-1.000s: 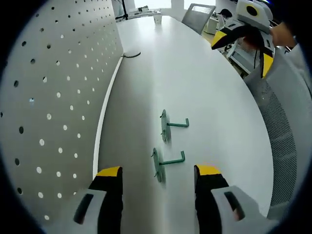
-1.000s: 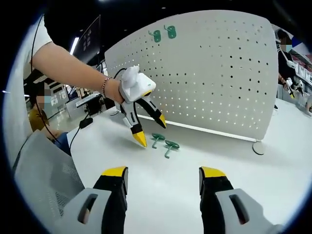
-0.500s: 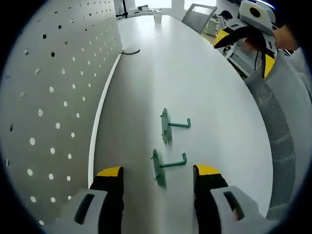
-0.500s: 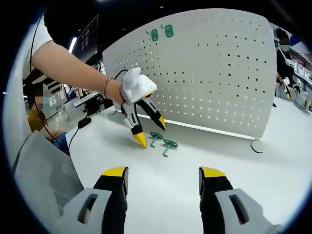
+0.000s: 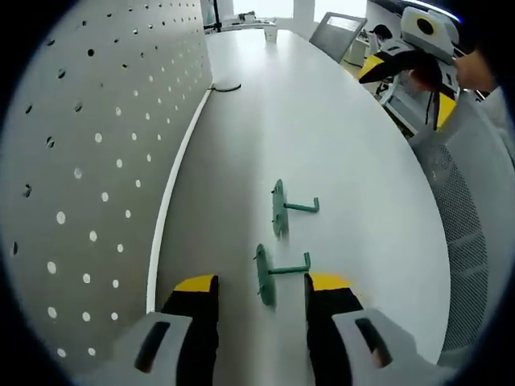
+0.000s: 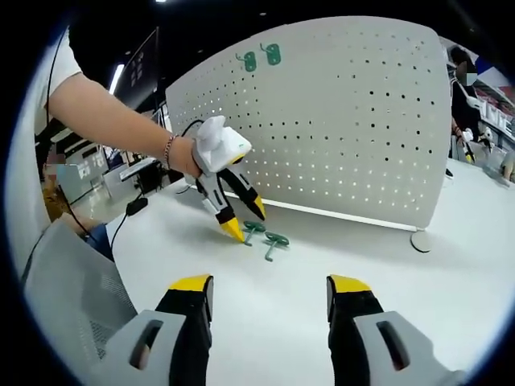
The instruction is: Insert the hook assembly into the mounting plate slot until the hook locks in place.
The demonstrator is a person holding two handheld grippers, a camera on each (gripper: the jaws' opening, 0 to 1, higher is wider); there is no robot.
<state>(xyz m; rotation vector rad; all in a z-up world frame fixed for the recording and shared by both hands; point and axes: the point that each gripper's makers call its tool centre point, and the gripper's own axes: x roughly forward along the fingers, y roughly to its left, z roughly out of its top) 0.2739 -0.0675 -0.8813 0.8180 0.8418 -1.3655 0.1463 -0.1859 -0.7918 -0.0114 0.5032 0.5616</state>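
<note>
Left gripper (image 5: 259, 291), jaws apart, should straddle the near hook (image 5: 267, 273) at 12 o'clock (right gripper (image 6: 261, 293) open), closing squarely on its plate.

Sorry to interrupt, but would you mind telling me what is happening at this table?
A person holds tongs in each hand. The left tongs are open around the nearer of two green metal hooks lying on the white table beside a white pegboard. The right tongs hover open. Two more green hooks hang on the board.
</note>
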